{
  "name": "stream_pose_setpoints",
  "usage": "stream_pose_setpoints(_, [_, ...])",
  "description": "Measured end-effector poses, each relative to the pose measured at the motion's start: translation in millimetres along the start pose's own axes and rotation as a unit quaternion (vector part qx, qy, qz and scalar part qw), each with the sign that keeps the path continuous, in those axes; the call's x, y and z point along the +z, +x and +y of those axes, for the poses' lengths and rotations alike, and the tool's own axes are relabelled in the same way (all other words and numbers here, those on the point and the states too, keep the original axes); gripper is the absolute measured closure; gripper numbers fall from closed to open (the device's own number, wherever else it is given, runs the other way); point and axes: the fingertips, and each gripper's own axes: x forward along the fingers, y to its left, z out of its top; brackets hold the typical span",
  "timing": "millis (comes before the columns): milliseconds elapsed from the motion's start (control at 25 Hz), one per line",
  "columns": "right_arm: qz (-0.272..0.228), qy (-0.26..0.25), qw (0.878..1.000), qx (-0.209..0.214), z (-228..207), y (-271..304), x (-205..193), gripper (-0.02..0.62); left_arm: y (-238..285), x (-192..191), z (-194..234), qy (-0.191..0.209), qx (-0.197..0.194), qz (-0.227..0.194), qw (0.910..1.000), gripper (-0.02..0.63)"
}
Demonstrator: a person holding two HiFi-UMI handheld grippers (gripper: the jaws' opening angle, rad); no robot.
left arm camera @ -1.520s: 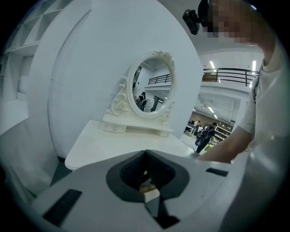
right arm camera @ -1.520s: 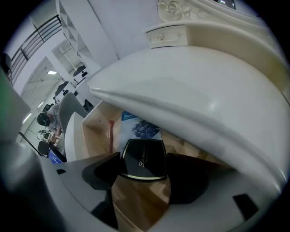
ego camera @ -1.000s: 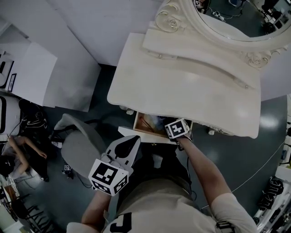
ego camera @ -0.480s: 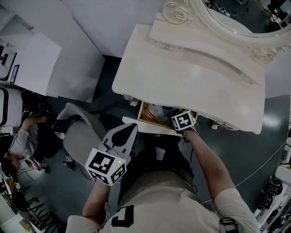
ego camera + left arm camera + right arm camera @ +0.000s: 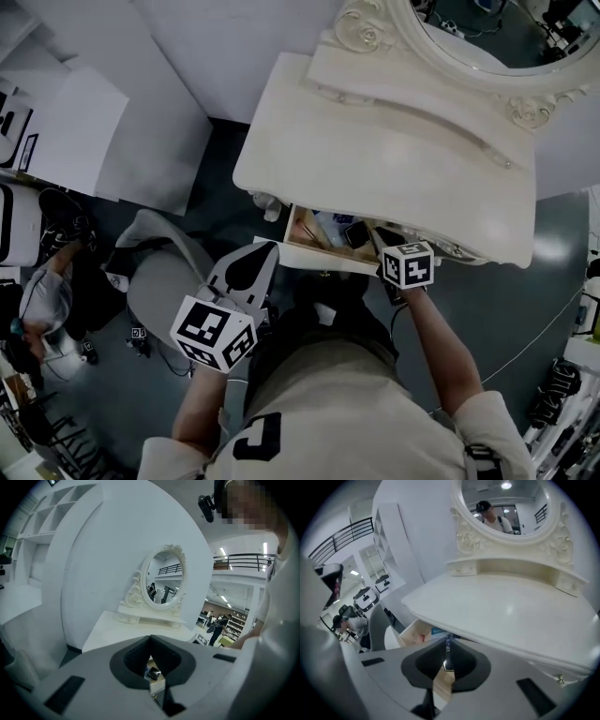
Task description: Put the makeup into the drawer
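The cream dressing table's drawer [image 5: 309, 260] stands pulled out, with several small makeup items [image 5: 349, 232] lying inside it. My right gripper [image 5: 386, 242] hangs just above the drawer's right end; its jaws are closing, their tips meet and nothing is between them. In the right gripper view its tips [image 5: 446, 641] point at the drawer [image 5: 415, 632] under the tabletop [image 5: 501, 606]. My left gripper [image 5: 267, 247] is shut and empty, held near my body left of the drawer. Through the left gripper [image 5: 150, 637] I see a dark compact [image 5: 153, 672] in the drawer.
An oval mirror [image 5: 469, 37] in a carved frame stands at the back of the table. A grey chair [image 5: 159, 291] sits to the left of my legs. A person [image 5: 47, 309] crouches on the floor at far left, beside white wall panels [image 5: 122, 122].
My right gripper has lifted out of the drawer and shifted right, uncovering the items inside. The left gripper has drifted only a little.
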Motion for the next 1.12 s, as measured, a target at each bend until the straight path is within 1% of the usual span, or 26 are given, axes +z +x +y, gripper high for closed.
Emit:
stream_pose_setpoints(120, [-0.045,0.036,0.998,0.001,5.8,-36.8,10.8,0.559,-2.2,2.6,-2.2,0.0,-0.017,-0.01,0.9998,0.552])
stream_pose_setpoints(280, [-0.089,0.066,0.994,0.009,29.9,-78.4,27.2,0.565,-4.3,6.4,-6.5,-0.001,-0.047,-0.015,0.9988,0.552])
stream_pose_setpoints(360, [-0.118,0.068,0.991,0.016,44.4,-103.0,40.5,0.566,0.9,6.4,-15.8,0.004,-0.076,-0.011,0.9971,0.552])
stream_pose_setpoints(480, [-0.161,0.056,0.985,0.032,69.8,-137.0,60.0,0.566,9.8,7.0,-35.9,0.027,-0.123,-0.002,0.992,0.552])
stream_pose_setpoints(560, [-0.184,0.05,0.981,0.046,84.7,-156.2,68.5,0.566,13.1,10.4,-49.9,0.04,-0.145,-0.002,0.9887,0.552])
stream_pose_setpoints(720, [-0.217,0.032,0.974,0.063,101.6,-186.7,76.9,0.566,12.6,13.6,-73.1,0.055,-0.156,-0.004,0.9862,0.552])
stream_pose_setpoints(840, [-0.239,0.021,0.968,0.07,104.2,-204.7,78.7,0.566,12.0,10.2,-88.5,0.068,-0.158,0.001,0.985,0.552])
stream_pose_setpoints(1000, [-0.255,0.019,0.964,0.077,99.1,-229.4,68.1,0.566,11.4,5.1,-115.9,0.078,-0.158,0.004,0.9844,0.552])
stream_pose_setpoints(1120, [-0.264,0.022,0.961,0.08,90.7,-250.9,54.4,0.566,11.0,0.7,-148.7,0.09,-0.171,0.007,0.9811,0.552])
